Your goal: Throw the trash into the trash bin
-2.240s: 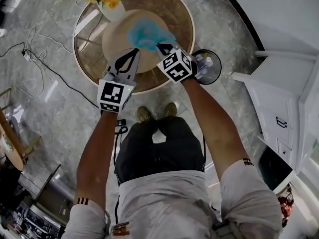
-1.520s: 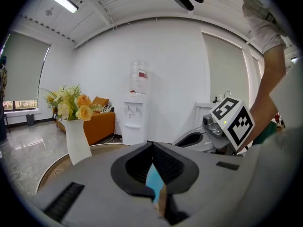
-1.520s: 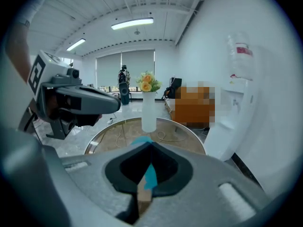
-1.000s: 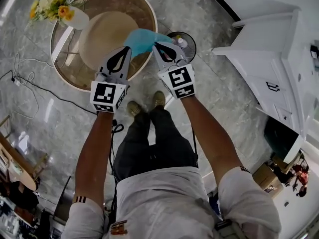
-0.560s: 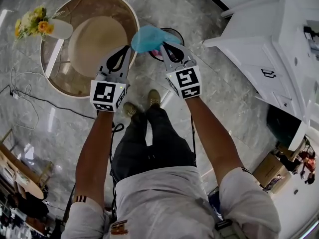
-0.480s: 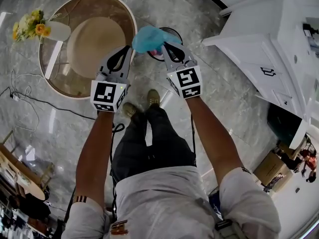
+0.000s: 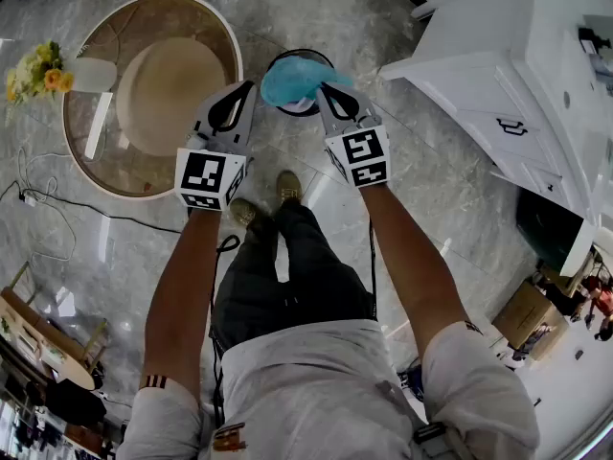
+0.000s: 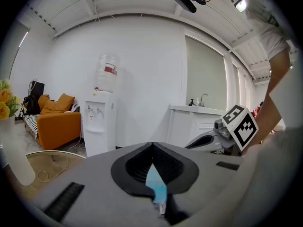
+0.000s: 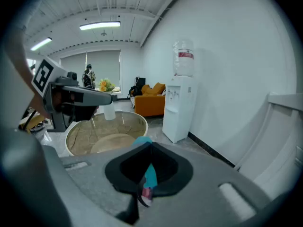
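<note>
While the round desk (image 7: pixel 115 166) with the yellow flowers (image 7: pixel 38 70) is left far off at the left side, the left gripper (image 7: pixel 247 89) is seen next, and its fingers are shut tight on one edge of the blue trash (image 7: pixel 290 80). A thin strip of blue is seen pinched between them in the left gripper view. The trash is held up in the air and is stretched from one gripper across to the other, so its long side is laid left to right. It is hung right above the trash bin (image 7: pixel 303 54), whose dark round rim is seen on the floor just under it. At the other side the right gripper (image 7: pixel 322 90) is found, and its fingers are shut tight on the other edge of the trash. Both grippers are placed about equally near the bin, one at each side of its mouth. Farther right a white cabinet (image 7: pixel 498 94) is seen. It is judged that the trash would be dropped straight down into the bin if both grips were let go together.
</note>
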Motion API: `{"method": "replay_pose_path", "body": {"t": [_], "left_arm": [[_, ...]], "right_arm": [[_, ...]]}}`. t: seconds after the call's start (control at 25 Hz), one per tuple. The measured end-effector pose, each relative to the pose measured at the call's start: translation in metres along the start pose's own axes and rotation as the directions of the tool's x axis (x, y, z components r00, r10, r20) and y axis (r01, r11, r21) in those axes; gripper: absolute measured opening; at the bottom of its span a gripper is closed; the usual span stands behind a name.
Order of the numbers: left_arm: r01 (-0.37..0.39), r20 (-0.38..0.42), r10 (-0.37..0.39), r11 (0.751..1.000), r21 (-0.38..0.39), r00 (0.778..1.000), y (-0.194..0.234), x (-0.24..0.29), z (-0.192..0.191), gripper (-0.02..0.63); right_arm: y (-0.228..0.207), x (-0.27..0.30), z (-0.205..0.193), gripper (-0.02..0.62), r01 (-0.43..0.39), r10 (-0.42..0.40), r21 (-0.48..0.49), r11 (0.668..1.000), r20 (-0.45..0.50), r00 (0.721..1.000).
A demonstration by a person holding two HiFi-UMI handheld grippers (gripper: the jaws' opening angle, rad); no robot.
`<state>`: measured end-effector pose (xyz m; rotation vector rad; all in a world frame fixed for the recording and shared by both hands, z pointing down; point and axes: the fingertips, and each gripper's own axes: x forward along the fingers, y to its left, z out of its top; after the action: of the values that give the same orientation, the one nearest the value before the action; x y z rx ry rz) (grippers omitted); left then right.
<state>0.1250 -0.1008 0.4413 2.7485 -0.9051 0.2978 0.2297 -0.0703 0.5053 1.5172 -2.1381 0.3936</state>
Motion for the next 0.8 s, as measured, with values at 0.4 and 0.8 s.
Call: {"method": "replay_pose_path", "body": {"t": [0.4, 0.8], "left_arm": [[0.008, -0.017, -0.008, 1.000, 0.012, 1.000, -0.012, 0.025, -0.010, -0.002], [0.025, -0.051, -0.024, 0.999, 0.024, 0.998, -0.012, 0.049, -0.041, -0.002]], "right_arm": [[-0.021, 0.015, -0.051, 0.003, -0.035, 0.034, -0.009, 0.999, -0.108, 0.994], [-0.020, 0.048, -0.097, 0.003, -0.077, 0.065, -0.052, 0.996, -0.207, 0.976]]}}
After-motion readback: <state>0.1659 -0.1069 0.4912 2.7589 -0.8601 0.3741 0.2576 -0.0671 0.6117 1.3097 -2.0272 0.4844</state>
